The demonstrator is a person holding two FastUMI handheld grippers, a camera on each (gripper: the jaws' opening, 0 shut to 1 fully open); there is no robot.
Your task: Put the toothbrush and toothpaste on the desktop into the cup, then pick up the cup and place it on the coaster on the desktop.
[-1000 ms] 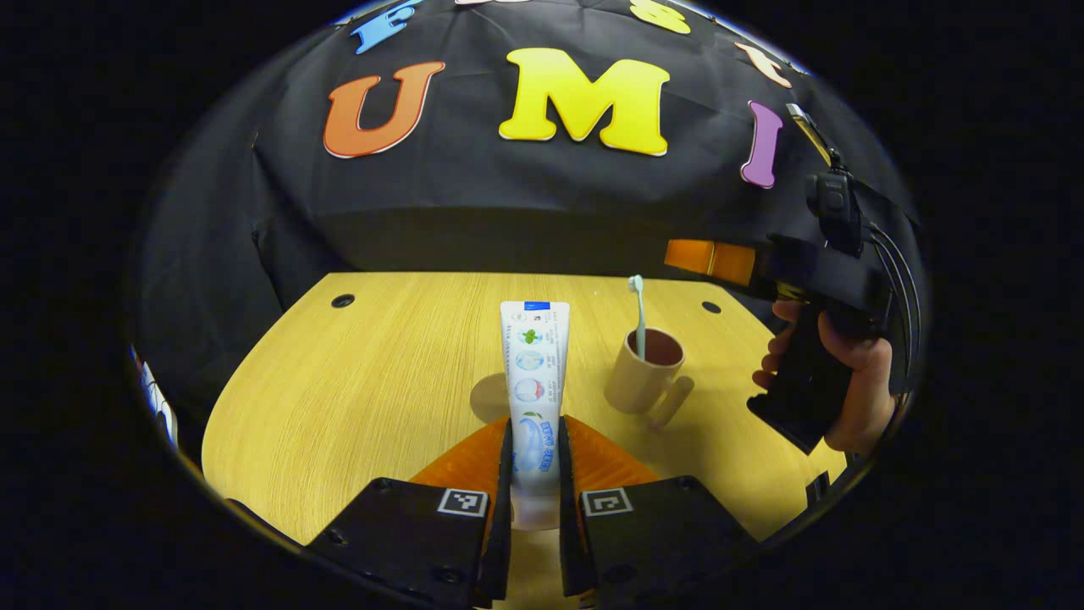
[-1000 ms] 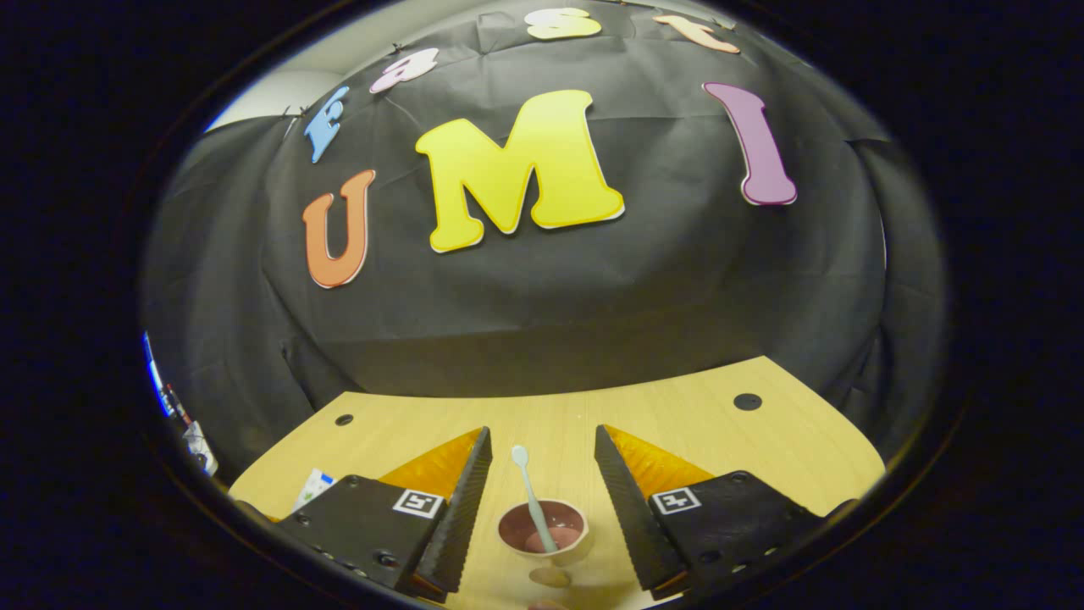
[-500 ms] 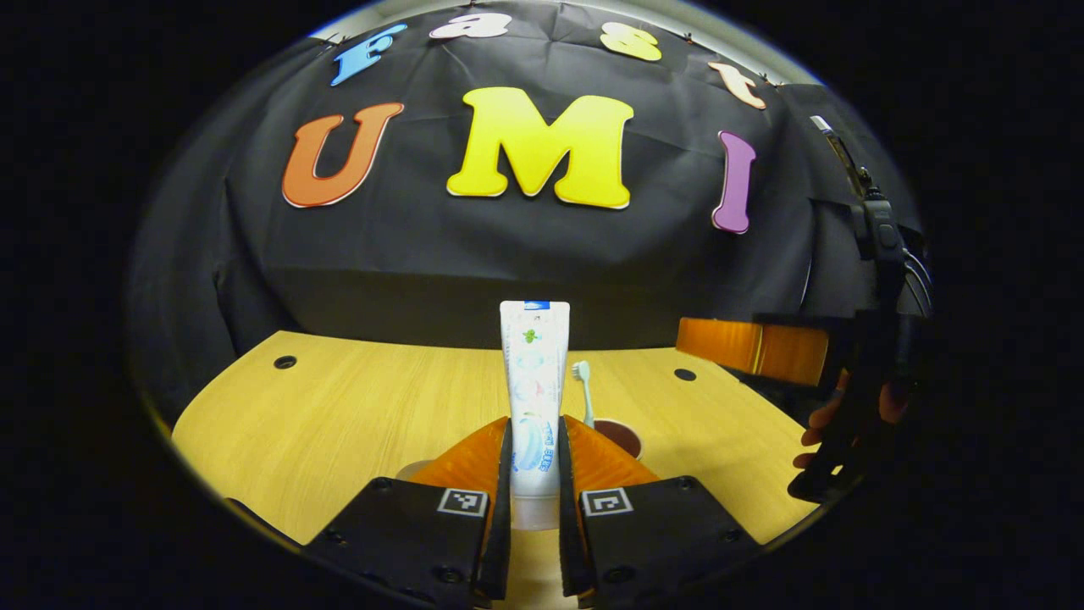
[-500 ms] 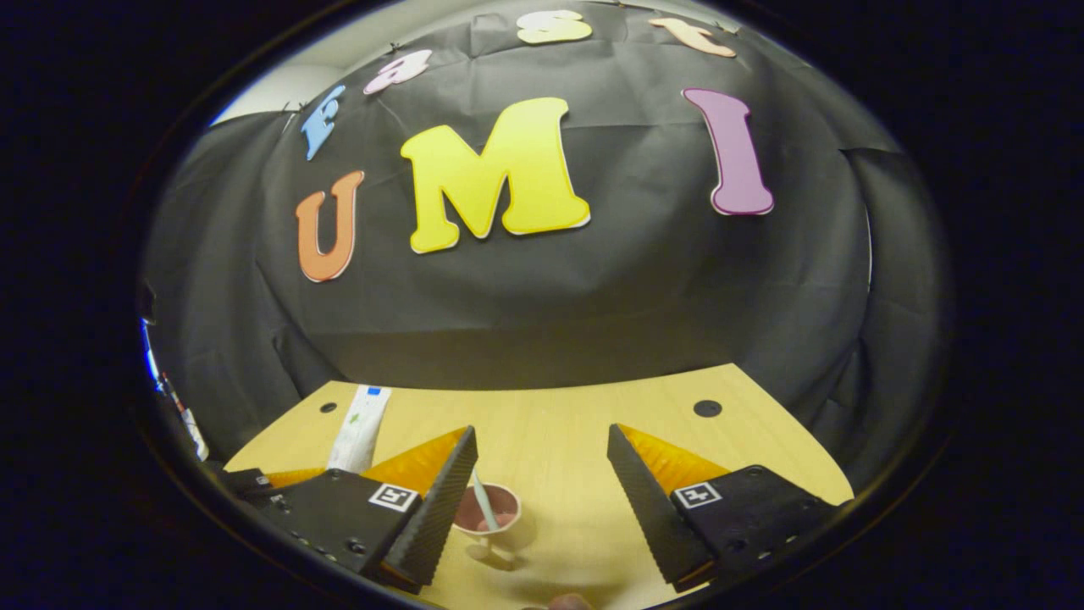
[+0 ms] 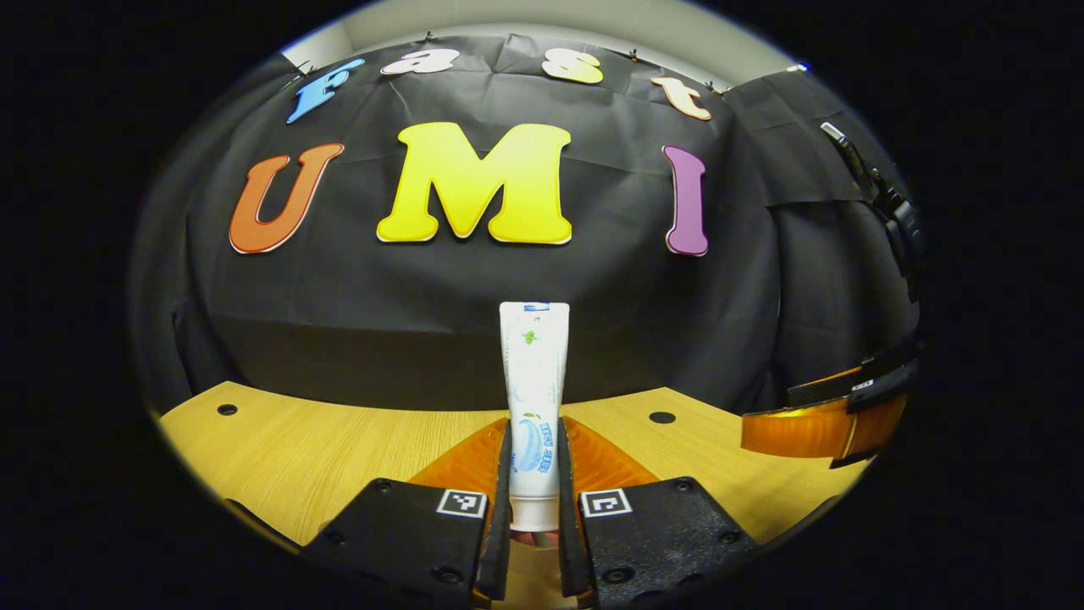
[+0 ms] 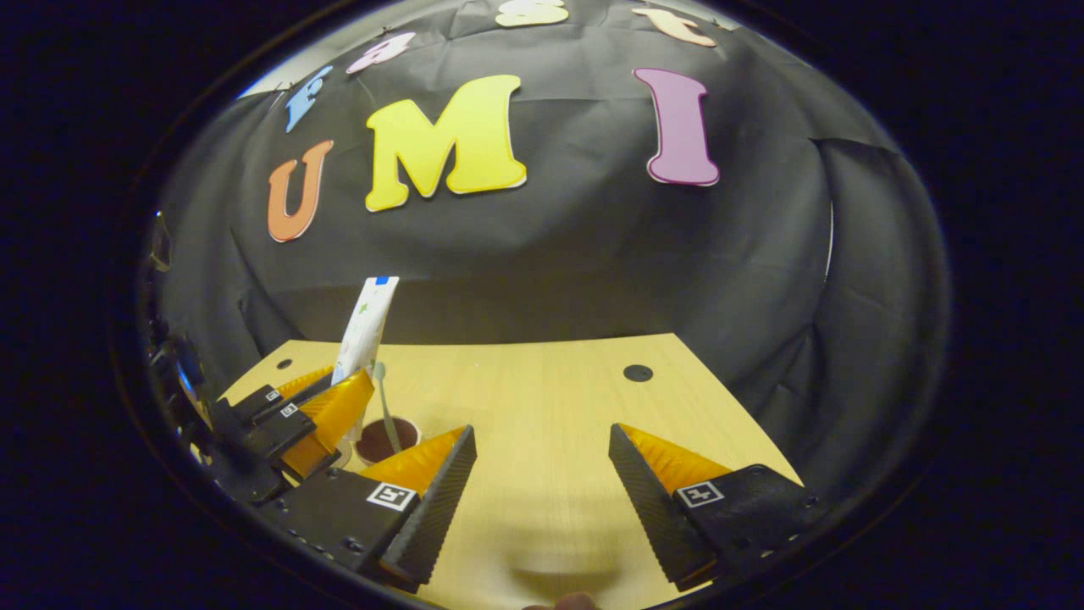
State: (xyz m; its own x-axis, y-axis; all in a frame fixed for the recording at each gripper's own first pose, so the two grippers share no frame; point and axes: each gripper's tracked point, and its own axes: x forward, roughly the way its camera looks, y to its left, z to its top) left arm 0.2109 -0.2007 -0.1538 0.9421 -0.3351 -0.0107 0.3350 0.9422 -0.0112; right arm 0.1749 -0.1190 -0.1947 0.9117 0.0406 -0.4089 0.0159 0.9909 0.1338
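The left gripper (image 5: 533,474) is pinching the soft, light toothpaste (image 5: 533,373) near its stiffer cap end above the cup (image 6: 386,440), while the right gripper (image 6: 542,474) is gaping wide.

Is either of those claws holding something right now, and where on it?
The left gripper pinches the white toothpaste tube near its capped lower end; the right gripper is open, empty.

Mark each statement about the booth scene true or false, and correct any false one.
1. The left gripper is shut on the toothpaste. True.
2. The toothbrush lies flat on the desktop. False: it stands in the cup.
3. The right gripper has its jaws open, holding nothing. True.
4. The toothpaste is held upside down, cap on top. False: its cap end points down, with the flat crimped end on top.
5. The toothpaste is held upright, close by the cup. True.
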